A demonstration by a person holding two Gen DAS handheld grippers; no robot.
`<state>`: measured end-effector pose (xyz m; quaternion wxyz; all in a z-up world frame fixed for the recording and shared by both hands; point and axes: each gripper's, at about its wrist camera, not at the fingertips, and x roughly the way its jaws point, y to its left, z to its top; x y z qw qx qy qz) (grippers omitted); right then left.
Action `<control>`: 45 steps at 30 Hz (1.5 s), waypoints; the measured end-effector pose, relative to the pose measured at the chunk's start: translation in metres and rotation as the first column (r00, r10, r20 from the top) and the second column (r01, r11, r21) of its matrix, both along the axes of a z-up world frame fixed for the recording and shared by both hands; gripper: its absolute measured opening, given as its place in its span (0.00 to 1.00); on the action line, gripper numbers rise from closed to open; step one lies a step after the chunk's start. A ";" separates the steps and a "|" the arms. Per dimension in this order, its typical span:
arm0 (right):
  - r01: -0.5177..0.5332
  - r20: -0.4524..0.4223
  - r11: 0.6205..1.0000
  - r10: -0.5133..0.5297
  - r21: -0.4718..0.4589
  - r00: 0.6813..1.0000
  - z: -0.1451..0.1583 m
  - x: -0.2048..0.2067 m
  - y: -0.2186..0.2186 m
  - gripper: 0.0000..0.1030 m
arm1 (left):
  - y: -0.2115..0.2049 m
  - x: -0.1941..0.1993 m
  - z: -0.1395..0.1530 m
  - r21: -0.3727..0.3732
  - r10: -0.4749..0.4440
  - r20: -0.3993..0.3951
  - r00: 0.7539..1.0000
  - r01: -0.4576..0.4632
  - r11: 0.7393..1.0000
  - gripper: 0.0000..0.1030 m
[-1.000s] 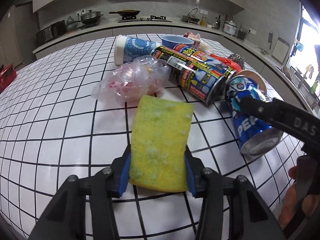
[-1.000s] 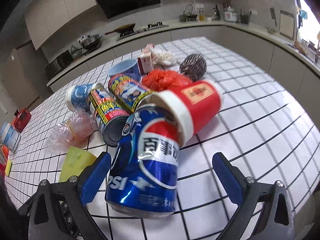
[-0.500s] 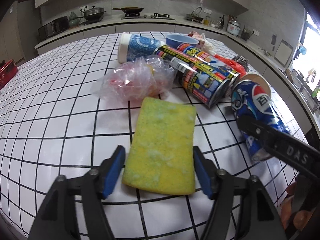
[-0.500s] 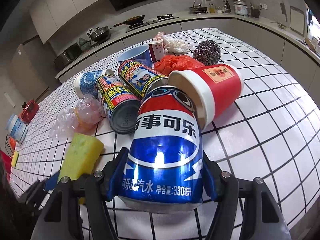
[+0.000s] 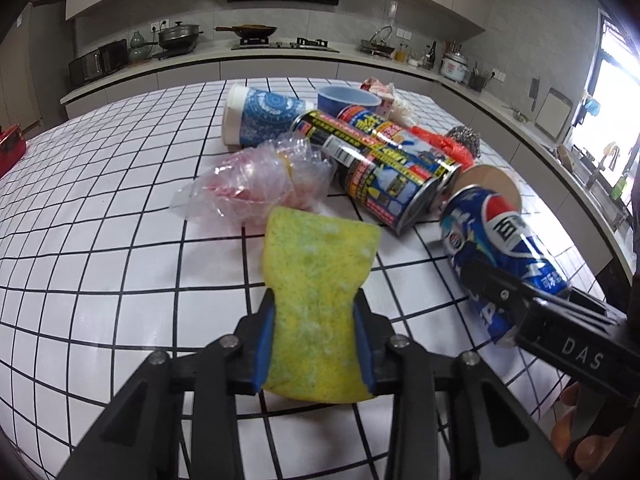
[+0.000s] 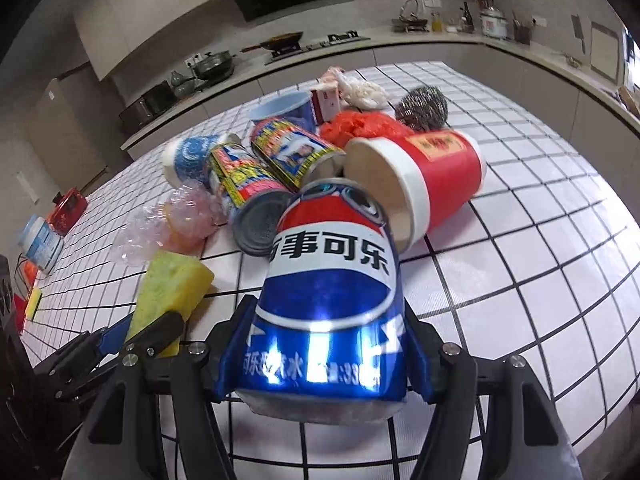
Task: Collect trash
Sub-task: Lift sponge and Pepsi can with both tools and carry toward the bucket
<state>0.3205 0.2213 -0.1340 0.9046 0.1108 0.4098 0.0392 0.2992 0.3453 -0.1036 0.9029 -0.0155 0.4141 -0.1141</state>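
Only right wrist view shows red cup (image 6: 440,176) whole (lying sideways).

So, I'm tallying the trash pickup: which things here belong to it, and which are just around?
Trash job:
- sponge, in left gripper
- Pepsi can, in right gripper
- red cup
- printed cans
- plastic bag

Just around:
- wok
- rice cooker

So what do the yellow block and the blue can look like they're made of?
Yellow block: soft sponge foam, matte and porous; it pinches in where the left gripper's fingers squeeze it.
Blue can: probably thin aluminium, glossy printed skin with bright glare.
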 end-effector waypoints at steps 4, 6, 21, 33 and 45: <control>-0.011 0.028 1.000 0.011 0.001 1.000 0.012 -0.007 0.000 0.66 | -0.001 -0.004 0.012 -0.018 -0.010 0.026 1.000 0.010 1.000 0.33; -0.006 0.044 1.000 0.005 0.011 0.999 0.020 -0.013 -0.003 0.65 | -0.003 -0.007 0.019 -0.029 -0.016 0.042 0.999 0.017 0.999 0.32; 0.057 0.129 0.997 -0.064 0.054 0.990 0.052 -0.046 -0.040 0.65 | -0.033 -0.014 0.037 -0.050 -0.093 0.102 0.990 0.099 0.994 0.32; 0.115 0.180 0.992 -0.122 0.053 0.976 0.073 -0.060 -0.066 0.65 | -0.064 -0.018 0.051 -0.067 -0.163 0.139 0.977 0.173 0.983 0.32; 0.278 0.189 0.960 -0.277 0.021 0.942 0.082 -0.081 -0.168 0.65 | -0.174 -0.021 0.059 -0.082 -0.313 0.158 0.936 0.328 0.941 0.32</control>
